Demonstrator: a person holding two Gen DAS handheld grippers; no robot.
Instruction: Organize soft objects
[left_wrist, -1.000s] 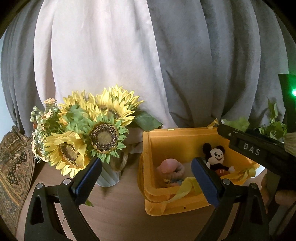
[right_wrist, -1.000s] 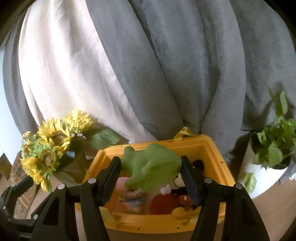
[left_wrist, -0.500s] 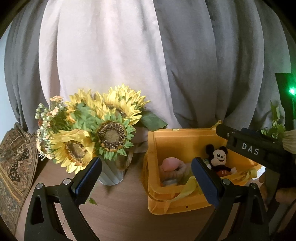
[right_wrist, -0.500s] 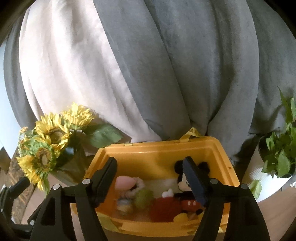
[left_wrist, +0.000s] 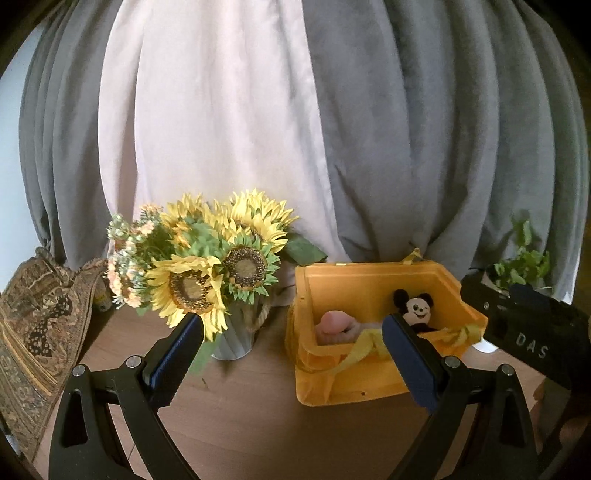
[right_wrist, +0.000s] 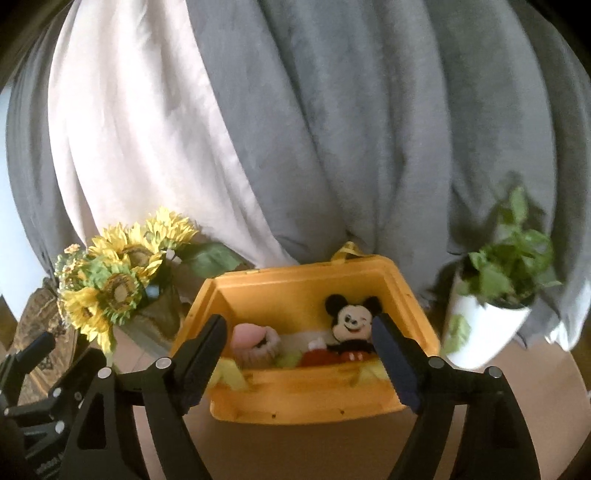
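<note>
Beyond the empty right hand-held gripper (right_wrist: 301, 354), the mouse plush (right_wrist: 351, 332) lies binned.

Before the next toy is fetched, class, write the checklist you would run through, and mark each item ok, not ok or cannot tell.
1. Right tongs empty: ok; jaws have just been opening, nothing between them.
2. Left tongs open and empty: ok.
3. Bin upright on the table: ok.
4. Mouse toy and pink toy inside the bin: ok.
5. Green toy settled in the bin: cannot tell; only a green patch shows.
6. More toys left to collect: cannot tell; none in view.
</note>
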